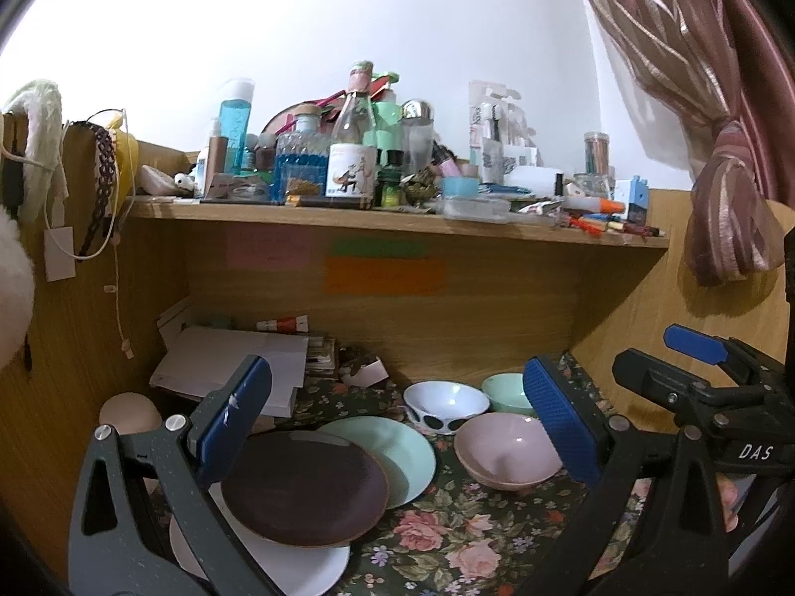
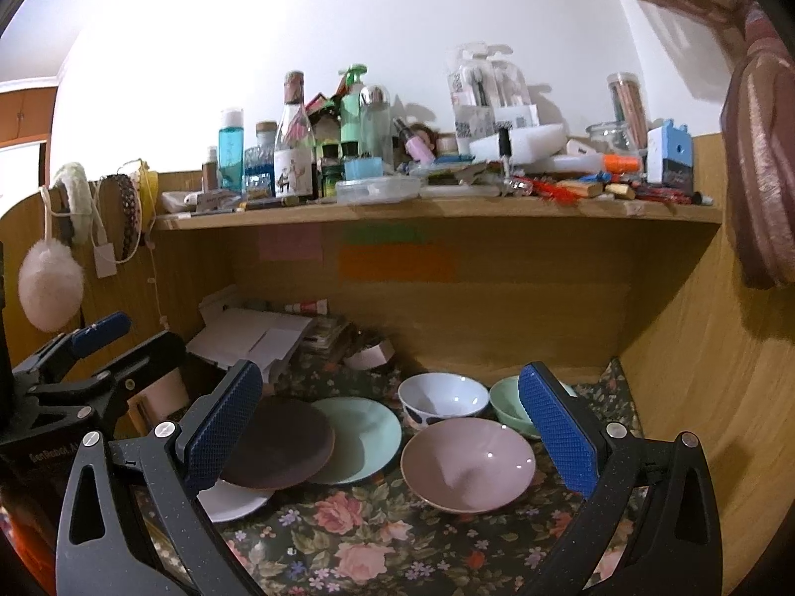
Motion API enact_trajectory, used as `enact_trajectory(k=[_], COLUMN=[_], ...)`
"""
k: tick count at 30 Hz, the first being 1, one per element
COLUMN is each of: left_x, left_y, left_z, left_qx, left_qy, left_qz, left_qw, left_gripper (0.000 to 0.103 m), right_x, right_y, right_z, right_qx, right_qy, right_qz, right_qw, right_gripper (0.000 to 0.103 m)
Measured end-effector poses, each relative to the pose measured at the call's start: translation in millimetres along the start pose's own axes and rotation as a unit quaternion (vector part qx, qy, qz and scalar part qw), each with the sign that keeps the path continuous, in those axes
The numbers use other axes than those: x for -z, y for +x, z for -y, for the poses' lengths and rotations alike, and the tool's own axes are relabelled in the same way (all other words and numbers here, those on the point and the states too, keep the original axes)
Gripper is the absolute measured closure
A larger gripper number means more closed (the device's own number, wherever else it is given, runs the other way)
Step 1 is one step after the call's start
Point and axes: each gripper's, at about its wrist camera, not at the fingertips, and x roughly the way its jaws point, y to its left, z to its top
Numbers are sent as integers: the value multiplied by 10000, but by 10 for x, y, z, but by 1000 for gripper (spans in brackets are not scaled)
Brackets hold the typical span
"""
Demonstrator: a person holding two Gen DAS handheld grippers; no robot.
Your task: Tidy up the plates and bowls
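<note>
Brown and topmost, the dark plate (image 1: 303,489) overlaps a mint plate (image 1: 397,457) just behind it and a white plate (image 1: 298,566) under its near edge: three plates, loosely fanned, not yet squared into a stack. Beside the dark plate, across the floral cloth (image 1: 447,536), sit three bowls: pink bowl (image 2: 467,464) nearest, spotted white bowl (image 2: 442,397) and mint bowl (image 2: 509,405) behind it (all separate, probably awaiting nesting). The left gripper (image 1: 397,427) and right gripper (image 2: 392,429) both hover spread wide and empty above the dark plate's cluster.
</note>
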Motion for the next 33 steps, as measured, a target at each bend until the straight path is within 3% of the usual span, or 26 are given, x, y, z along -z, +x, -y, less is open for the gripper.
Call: enact_trajectory(k=[11,21,26,29,33], left_x=[276,725,954,1067,1184], left_y=[436,929,1097,1166,1271], left_z=[-507,-1092,-1330,-1480,-1634], left_qx=[-475,-1023,-1093,-1173,-1158], left_qy=[-191,-408,-492,-649,-868], left_qz=[-739,-1752,-2140,-2398,-2670], left_qw=[9960,9784,9695,9615,9528], left_gripper=[0,0,1,14,23], right_x=[220,531,674,753,851], right_y=[590,1308,1682,1906,2174], right_z=[-162,-326,-369,-409,-438], right_qx=[-447,-758,-921,-977,-1107], right_qy=[-31,-81,-66,-85,-95], right_qz=[-652,-1472,-1837,-2035,-2333], right_qw=[9969,9862,9786,9741,9660], right_gripper=[0,0,0,5,19])
